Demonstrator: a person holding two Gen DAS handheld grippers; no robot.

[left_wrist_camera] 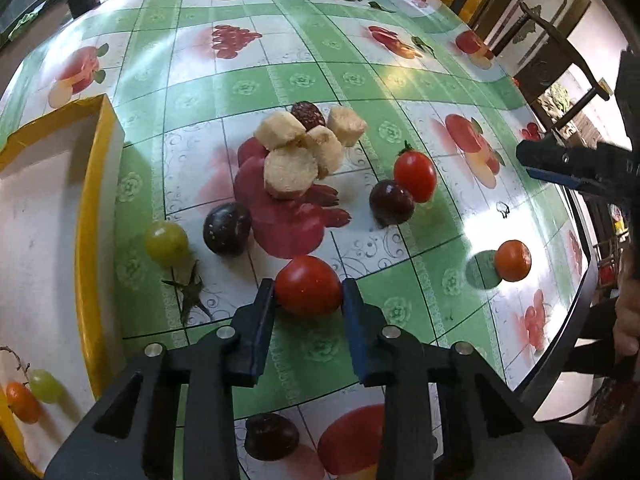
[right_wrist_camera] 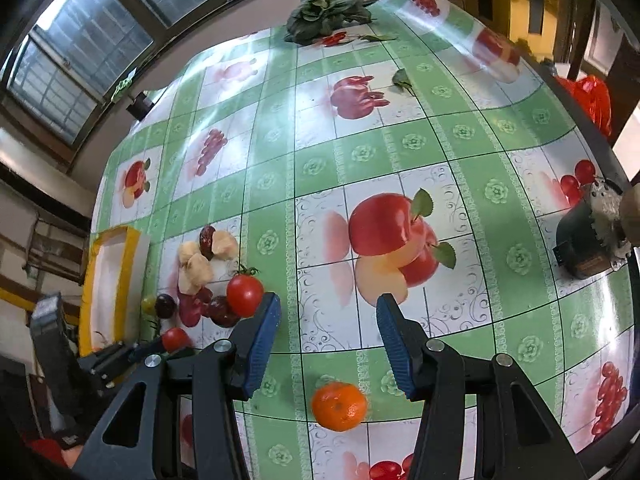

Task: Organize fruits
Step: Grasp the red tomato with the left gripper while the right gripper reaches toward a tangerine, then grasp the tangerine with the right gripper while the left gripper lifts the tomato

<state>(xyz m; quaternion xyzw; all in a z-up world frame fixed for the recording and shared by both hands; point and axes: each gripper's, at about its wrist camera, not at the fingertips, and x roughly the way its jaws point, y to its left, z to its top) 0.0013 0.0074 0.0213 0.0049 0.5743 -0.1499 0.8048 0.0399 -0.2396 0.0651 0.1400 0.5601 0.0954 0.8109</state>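
Left gripper (left_wrist_camera: 308, 286) jaws clamped on a round red cherry tomato (left_wrist_camera: 308, 285), low centre of the left wrist view; pads meet it on its two sides, and the fruit looks to sit on or just above the green-and-white checked oilcloth surface (left_wrist_camera: 420, 240). Risk one, as I judge it: smooth, round skin held near its widest line could squirt forward out of the pads on lifting, or split if squeezed harder. Just left of the jaws lies a loose dried green calyx (left_wrist_camera: 191, 292), then a green grape (left_wrist_camera: 166, 241) and a dark purple plum (left_wrist_camera: 227, 229); a sideways swing toward the yellow-rimmed white box (left_wrist_camera: 94, 216) at the left edge could knock these rolling. The box wall stands upright between fruit and destination, so too low a carry would clip the rim. Inside the box, lower left, a small orange (left_wrist_camera: 22, 402) and another green grape (left_wrist_camera: 46, 385) already rest; a dropped tomato may bump them. Further up the frame, a pile of pale cut banana chunks (left_wrist_camera: 304, 152) looks unstable. Right gripper (right_wrist_camera: 326, 314) jaws stand apart and empty, the small orange mandarin (right_wrist_camera: 339, 406) lying below them at bottom centre of the right wrist view, untouched; closing off-centre would likely roll it along the slick surface toward the near edge.
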